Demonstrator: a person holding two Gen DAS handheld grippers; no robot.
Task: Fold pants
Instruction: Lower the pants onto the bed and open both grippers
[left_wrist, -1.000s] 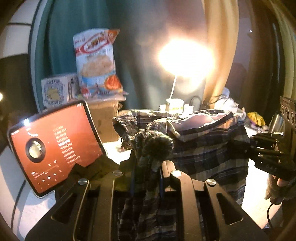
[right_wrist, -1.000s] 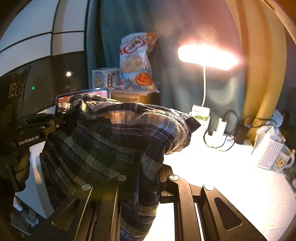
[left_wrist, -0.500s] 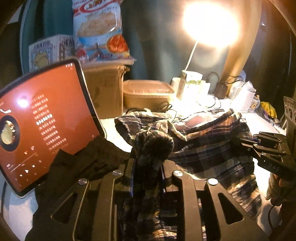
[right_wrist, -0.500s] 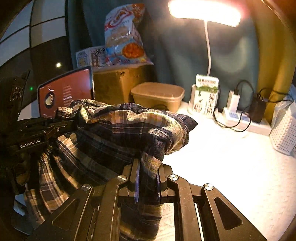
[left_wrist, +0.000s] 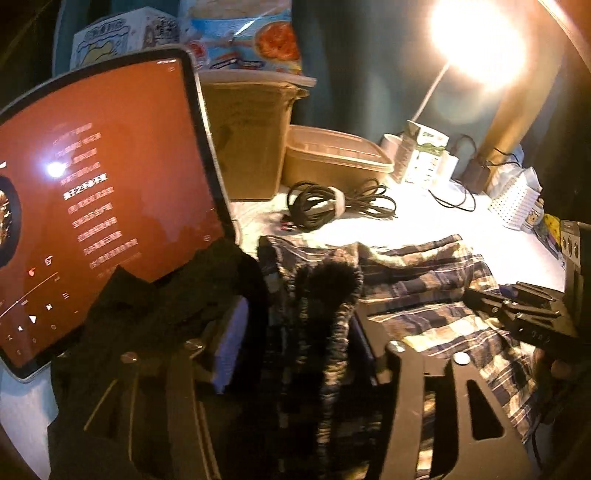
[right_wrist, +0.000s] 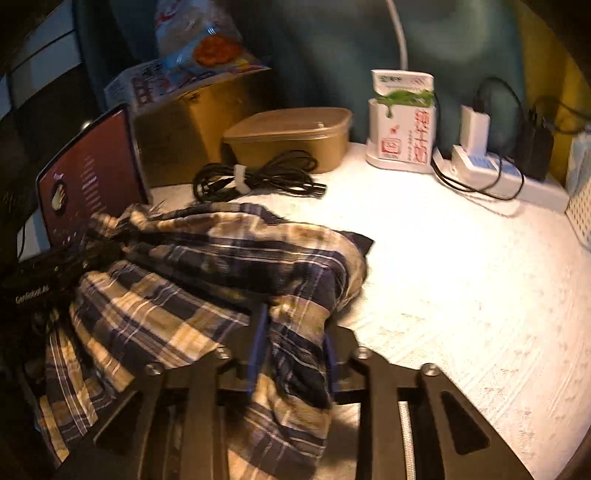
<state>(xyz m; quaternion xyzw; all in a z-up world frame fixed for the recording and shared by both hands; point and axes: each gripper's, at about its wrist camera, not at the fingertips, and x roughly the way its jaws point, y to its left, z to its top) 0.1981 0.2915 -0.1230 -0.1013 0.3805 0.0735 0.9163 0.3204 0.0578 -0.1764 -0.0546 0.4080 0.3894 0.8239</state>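
Left black two-finger gripper (left_wrist: 314, 332): fingers closed on a bunched fold of navy-and-cream plaid fabric pants (left_wrist: 424, 295), held low near the counter's left edge. Right black two-finger gripper (right_wrist: 293, 347): blue-padded fingers (right_wrist: 258, 332) clamped on another fold of the same pants, low over the counter. Each gripper appears at the side of the other's view, facing inward; bare fingertips show beneath the right one.

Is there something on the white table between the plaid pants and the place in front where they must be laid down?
Partly. A coiled black cable lies on the white table just behind the plaid pants, and a tablet stands to their left. The table to the right looks free. Both hand-held grippers grip the pants.
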